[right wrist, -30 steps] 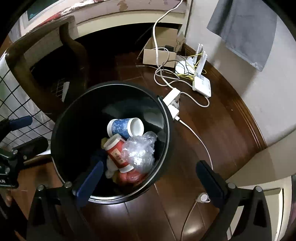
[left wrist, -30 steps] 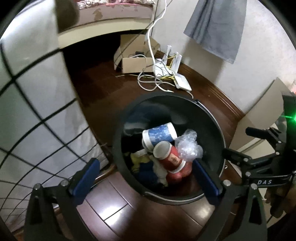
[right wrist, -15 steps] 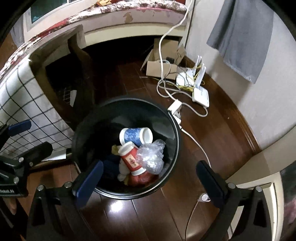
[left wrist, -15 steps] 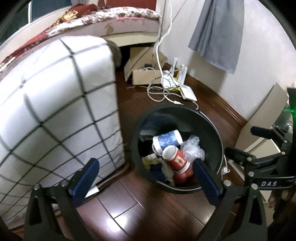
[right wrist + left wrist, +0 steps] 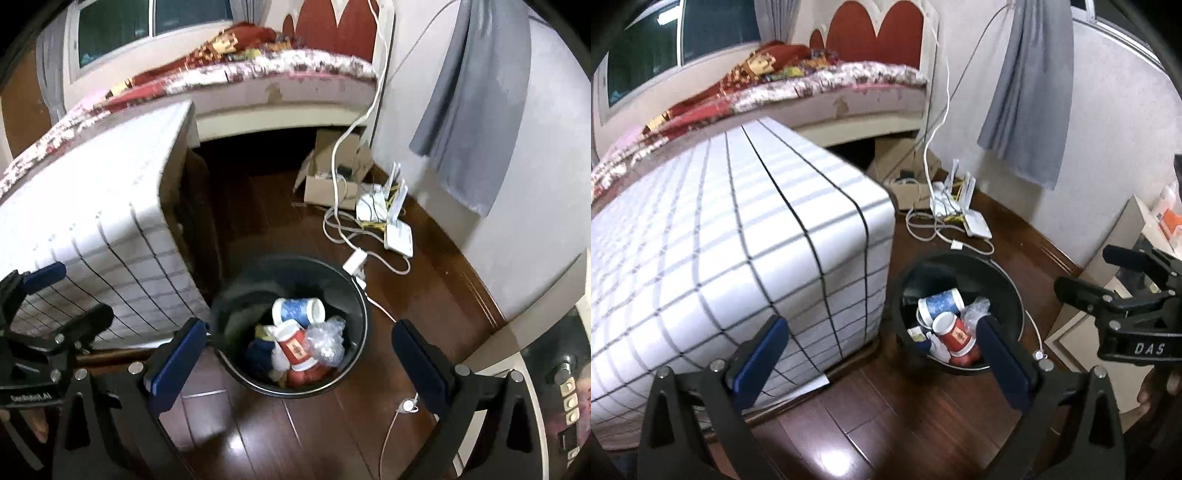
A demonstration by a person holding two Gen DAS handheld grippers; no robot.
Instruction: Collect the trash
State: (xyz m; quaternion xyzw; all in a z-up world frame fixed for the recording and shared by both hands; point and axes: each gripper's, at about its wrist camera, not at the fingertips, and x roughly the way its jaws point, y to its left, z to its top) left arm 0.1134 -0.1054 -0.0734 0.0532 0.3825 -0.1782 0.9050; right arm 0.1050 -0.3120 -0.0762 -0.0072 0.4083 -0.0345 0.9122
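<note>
A black round trash bin point(image 5: 1004, 273) point(image 5: 354, 295) stands on the dark wood floor. Inside lie a blue paper cup point(image 5: 942, 301) point(image 5: 295, 310), a red paper cup point(image 5: 955, 332) point(image 5: 293, 345), crumpled clear plastic point(image 5: 975, 308) point(image 5: 327, 339) and other scraps. My left gripper point(image 5: 879, 354) is open and empty, high above the floor, with the bin just inside its right finger. My right gripper point(image 5: 295, 358) is open and empty, high above the bin. Each gripper shows in the other's view, the right one point(image 5: 1123, 295) and the left one point(image 5: 51, 306).
A table under a white checked cloth point(image 5: 738, 251) point(image 5: 92, 221) stands left of the bin. A bed point(image 5: 831, 81) is behind. A cardboard box point(image 5: 332, 173), white cables and a router point(image 5: 397, 236) lie on the floor by the wall. A grey cloth point(image 5: 1027, 92) hangs there.
Both grippers have risen well away from the bin, which now looks smaller and lower. The table top and bed have come into view. Both stay open and empty.
</note>
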